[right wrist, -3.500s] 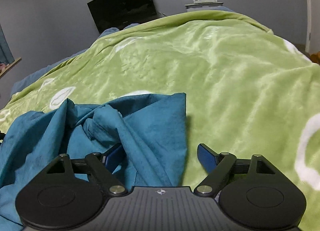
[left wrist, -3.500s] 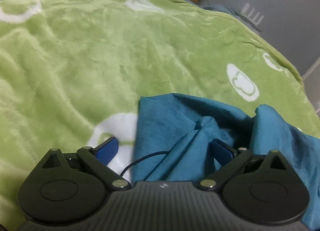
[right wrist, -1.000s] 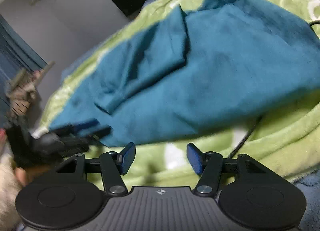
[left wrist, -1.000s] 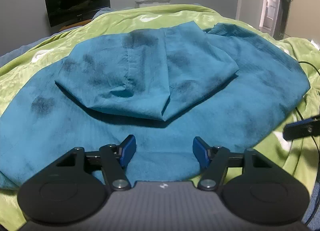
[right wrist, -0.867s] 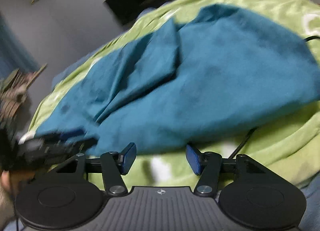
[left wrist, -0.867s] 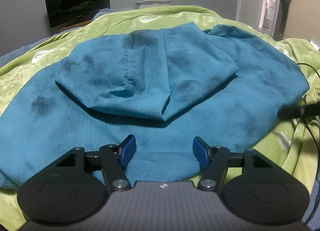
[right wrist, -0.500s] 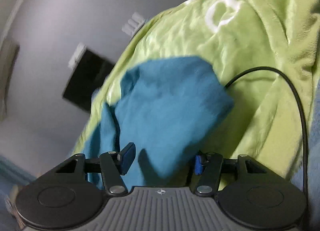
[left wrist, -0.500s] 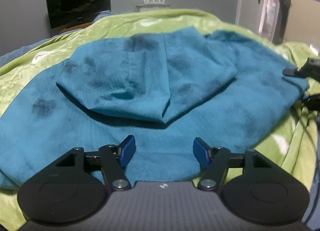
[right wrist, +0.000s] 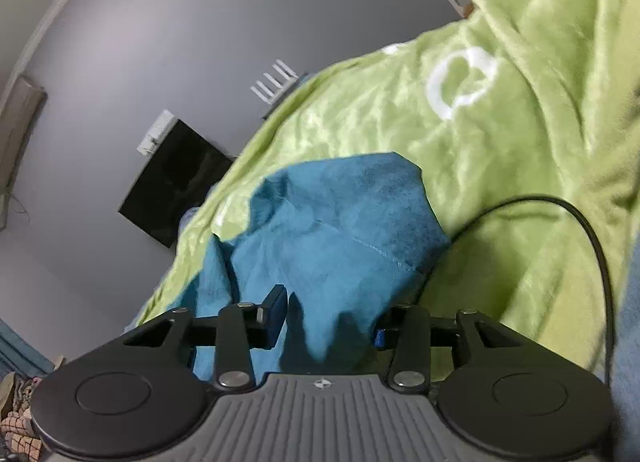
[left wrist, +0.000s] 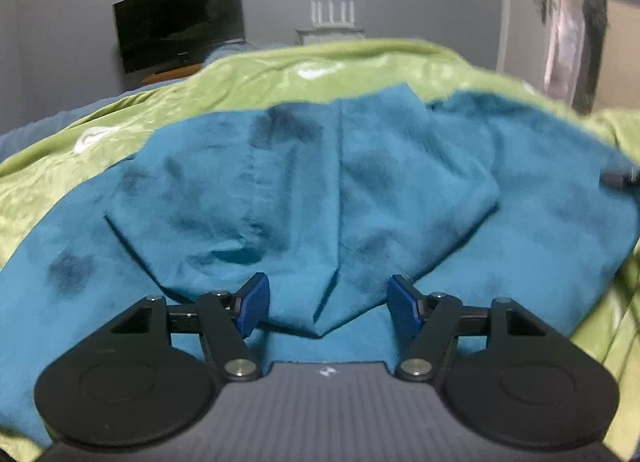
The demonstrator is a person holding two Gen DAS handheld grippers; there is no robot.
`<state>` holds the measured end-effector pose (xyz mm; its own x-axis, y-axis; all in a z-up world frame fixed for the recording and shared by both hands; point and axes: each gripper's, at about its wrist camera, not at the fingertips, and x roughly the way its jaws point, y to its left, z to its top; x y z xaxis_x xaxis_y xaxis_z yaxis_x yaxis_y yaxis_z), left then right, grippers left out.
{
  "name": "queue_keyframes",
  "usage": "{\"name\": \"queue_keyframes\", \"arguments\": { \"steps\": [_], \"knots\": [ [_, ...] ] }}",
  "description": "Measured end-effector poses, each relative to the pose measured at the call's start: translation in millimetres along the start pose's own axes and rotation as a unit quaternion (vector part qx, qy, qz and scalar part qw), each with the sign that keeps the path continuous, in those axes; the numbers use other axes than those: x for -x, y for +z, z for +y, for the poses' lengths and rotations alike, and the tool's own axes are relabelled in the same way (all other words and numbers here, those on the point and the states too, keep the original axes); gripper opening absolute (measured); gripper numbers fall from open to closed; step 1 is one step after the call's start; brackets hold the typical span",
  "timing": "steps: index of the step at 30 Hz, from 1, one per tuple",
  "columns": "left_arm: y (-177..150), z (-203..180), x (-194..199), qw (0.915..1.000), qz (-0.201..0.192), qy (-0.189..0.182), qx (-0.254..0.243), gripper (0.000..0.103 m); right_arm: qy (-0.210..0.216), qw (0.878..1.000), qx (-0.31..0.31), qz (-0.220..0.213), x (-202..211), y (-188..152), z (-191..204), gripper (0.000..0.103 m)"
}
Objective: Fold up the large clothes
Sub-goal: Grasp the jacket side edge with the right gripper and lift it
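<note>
Right hand-held gripper (right wrist: 326, 326), jaws just closing around the garment (right wrist: 340, 230) corner, may catch one layer; left hand-held gripper (left wrist: 328, 302) hovers released.

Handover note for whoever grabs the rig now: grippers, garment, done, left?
Left gripper: open, above the near fold of the teal garment, nothing held.
Right gripper: jaws have just been closing, garment's edge between them; firm grip not confirmed.
Garment: spread on the green blanket, one flap folded over the middle.
Left: secure the right edge, fold it in, finish.
</note>
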<state>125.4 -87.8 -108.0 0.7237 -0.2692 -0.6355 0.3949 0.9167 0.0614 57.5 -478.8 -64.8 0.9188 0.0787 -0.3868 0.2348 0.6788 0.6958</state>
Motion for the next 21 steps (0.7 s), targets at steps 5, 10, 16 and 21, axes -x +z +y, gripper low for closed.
{"name": "queue_keyframes", "arguments": {
  "steps": [5,10,16,21],
  "knots": [
    [-20,0,-16,0.9997,0.017,0.002,-0.017,0.065,0.04,0.994,0.102,-0.027,2,1,34,0.052],
    [-24,7,-14,0.9999,0.008,-0.012,-0.003,0.065,0.029,0.996,0.084,0.007,-13,-3,34,0.068],
    [-23,18,-4,0.999,-0.009,-0.034,0.029,0.065,0.018,0.999,0.023,0.033,-29,1,13,0.051],
    [-13,15,19,0.9922,-0.032,-0.099,0.069,0.066,0.019,0.999,-0.014,0.033,-35,2,1,0.043]
  ]
}}
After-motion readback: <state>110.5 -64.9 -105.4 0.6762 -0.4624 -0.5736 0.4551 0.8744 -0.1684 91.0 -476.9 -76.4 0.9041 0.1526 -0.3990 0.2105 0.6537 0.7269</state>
